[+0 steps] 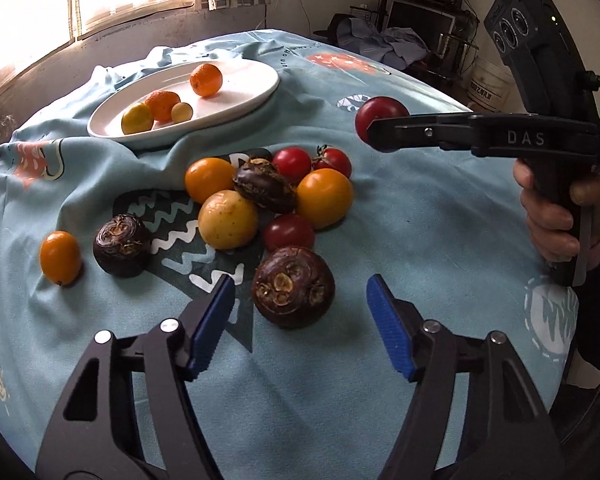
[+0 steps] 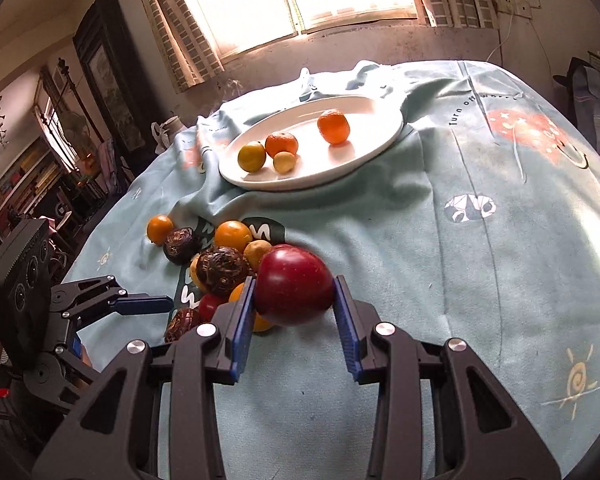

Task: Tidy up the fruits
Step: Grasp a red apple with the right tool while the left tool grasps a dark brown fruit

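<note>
Right hand-held gripper (image 2: 294, 300) clamps a red fruit (image 2: 294, 284) above the counter (image 2: 480, 280).
Left hand-held gripper (image 1: 300, 304) gapes wide, touching nothing, just before a dark brown fruit (image 1: 293, 286); four citrus sit on the white plate (image 1: 244, 92).

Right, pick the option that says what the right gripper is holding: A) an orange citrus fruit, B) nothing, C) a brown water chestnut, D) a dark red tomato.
D: the right gripper is closed on a dark red tomato, lifted above the blue tablecloth, while the left gripper is open and empty.
</note>
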`<state>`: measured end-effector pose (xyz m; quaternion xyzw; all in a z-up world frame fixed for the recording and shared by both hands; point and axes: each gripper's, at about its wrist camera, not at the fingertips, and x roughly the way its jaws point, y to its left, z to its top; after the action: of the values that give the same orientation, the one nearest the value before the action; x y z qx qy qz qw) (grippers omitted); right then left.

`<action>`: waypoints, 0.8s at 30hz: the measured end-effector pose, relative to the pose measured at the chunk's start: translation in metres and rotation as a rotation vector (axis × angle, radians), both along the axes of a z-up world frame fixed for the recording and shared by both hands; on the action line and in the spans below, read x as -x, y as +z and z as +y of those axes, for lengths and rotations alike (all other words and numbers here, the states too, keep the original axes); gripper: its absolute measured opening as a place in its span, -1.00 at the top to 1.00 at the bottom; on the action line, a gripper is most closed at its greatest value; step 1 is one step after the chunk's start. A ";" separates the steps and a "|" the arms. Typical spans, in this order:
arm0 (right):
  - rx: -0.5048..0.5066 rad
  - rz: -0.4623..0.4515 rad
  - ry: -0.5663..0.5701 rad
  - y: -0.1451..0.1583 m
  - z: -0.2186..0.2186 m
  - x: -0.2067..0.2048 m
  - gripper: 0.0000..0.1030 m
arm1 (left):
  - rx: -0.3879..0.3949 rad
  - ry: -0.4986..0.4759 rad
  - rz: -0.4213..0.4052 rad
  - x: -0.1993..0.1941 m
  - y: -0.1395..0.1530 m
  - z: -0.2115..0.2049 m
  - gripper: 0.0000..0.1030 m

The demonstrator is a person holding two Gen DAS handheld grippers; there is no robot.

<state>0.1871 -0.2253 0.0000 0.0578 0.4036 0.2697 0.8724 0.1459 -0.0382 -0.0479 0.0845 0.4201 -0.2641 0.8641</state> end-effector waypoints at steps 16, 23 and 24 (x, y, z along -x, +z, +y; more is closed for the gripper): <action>0.021 -0.006 0.034 -0.001 0.007 0.005 0.25 | -0.003 0.055 0.060 -0.015 -0.009 0.001 0.09; 0.008 0.004 0.045 -0.003 0.008 0.005 0.25 | -0.007 0.061 0.049 -0.011 -0.007 -0.001 0.14; -0.009 0.014 0.060 -0.003 0.009 0.003 0.25 | -0.002 0.065 0.044 -0.011 -0.005 0.000 0.15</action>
<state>0.1839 -0.2166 -0.0031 0.0517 0.4102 0.2972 0.8606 0.1565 -0.0380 -0.0526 0.0657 0.4420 -0.2374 0.8626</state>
